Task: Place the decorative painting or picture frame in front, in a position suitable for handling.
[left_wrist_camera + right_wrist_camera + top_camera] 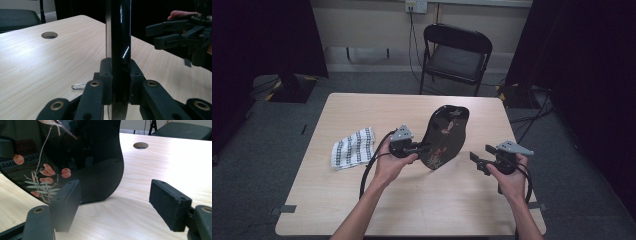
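Note:
A glossy black tray (444, 137) painted with orange flowers stands on edge on the wooden table (362, 110), leaning back. My left gripper (426, 148) is shut on its lower left rim; in the left gripper view the pads (106, 75) press both sides of the thin black edge (118, 37). My right gripper (477, 162) hovers to the right of the tray, apart from it, jaws open. The right gripper view has the tray's flowered face (87, 165) just ahead of the open gripper (117, 205). The right gripper (162, 35) is also seen beyond the tray.
A black-and-white checked cloth (353, 147) lies crumpled on the table's left side. A paper clip (78, 86) lies on the wood near the left jaws. There is a round cable hole (140, 145) in the tabletop. A black folding chair (457, 52) stands behind the table.

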